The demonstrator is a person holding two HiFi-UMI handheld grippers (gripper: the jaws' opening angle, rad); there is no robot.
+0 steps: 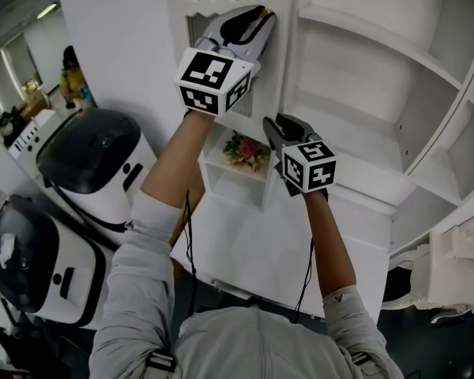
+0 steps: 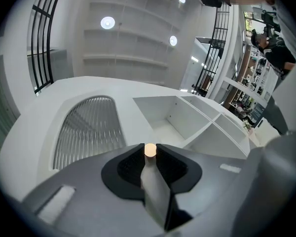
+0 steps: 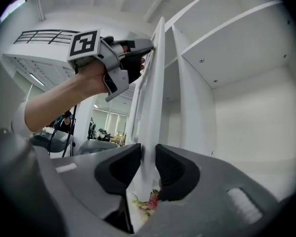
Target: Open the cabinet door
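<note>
2 grips on cabinet door (image 3: 155, 73) edge: left tool (image 1: 257, 18), right tool (image 1: 276, 121); flowers (image 3: 147, 201) half-hidden.

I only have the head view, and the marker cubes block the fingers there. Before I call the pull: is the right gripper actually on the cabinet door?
Observer: Yes. In the right gripper view, the right gripper has its fingers pressed on the thin edge of the cabinet door.
Operator: And the left one?
Observer: The left gripper pinches the same white edge, and a small round tan knob sits right at its fingertips.
</note>
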